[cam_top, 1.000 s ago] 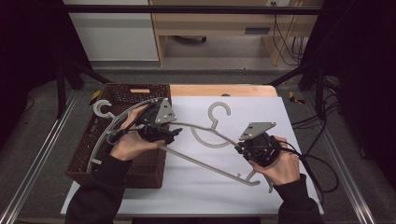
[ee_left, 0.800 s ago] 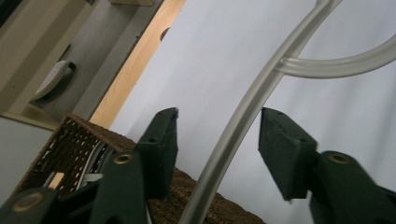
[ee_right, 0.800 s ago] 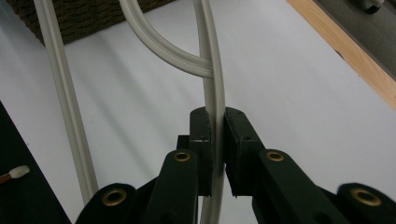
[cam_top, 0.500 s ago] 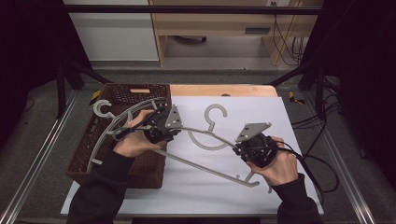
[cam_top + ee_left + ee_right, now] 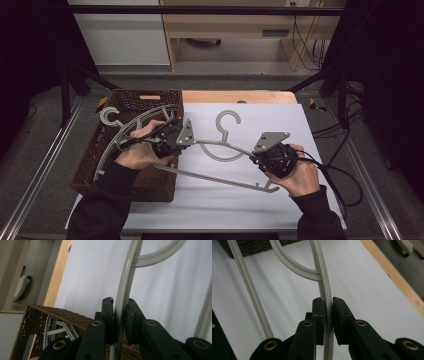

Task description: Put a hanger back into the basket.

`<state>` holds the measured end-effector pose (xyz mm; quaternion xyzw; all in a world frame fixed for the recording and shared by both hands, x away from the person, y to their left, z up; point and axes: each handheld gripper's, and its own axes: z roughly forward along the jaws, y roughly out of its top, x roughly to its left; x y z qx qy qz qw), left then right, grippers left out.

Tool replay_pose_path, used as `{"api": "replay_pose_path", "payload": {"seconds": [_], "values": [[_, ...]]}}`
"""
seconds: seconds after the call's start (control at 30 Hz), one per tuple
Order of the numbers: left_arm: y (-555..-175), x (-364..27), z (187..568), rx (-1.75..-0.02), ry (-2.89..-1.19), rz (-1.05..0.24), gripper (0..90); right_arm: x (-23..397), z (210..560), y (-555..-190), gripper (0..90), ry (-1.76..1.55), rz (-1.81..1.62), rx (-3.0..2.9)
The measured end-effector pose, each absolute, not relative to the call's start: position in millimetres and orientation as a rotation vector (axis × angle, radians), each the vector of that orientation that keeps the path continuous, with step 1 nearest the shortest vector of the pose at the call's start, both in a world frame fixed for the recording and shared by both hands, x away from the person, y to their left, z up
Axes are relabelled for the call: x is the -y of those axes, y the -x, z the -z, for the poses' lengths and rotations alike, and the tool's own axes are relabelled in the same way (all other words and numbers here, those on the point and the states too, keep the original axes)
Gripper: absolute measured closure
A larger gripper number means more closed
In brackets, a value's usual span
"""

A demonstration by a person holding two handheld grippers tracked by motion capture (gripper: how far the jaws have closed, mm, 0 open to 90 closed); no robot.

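left fingers (image 5: pixel 120 322) newly closed on hanger (image 5: pixel 225 150), wicker basket (image 5: pixel 90 165) just beside

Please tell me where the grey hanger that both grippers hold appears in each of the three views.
High view: hanger at centre, on the white sheet.
Left gripper view: its arm rises between the black jaws.
Right gripper view: its arm rises between the black jaws.
Shared landmark: the brown basket.

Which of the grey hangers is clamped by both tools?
The hanger over the white sheet, hook toward the table's far edge; both tools grip its shoulders. The other hanger rests in the basket.
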<state>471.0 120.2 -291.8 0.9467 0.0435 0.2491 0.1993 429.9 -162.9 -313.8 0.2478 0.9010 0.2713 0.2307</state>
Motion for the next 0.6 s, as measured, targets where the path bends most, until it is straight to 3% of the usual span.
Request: {"api": "replay_pose_path", "payload": {"seconds": [0.33, 0.6], "values": [[-459, -124, 290, -0.152, -2.622, -0.677, 81.7, 166, 311, -434, 73.6, -0.718, -0.800, -2.431], [-463, -148, 290, -0.340, -2.551, -0.738, 81.7, 184, 301, -430, 38.2, -0.806, -0.964, -2.231]]}}
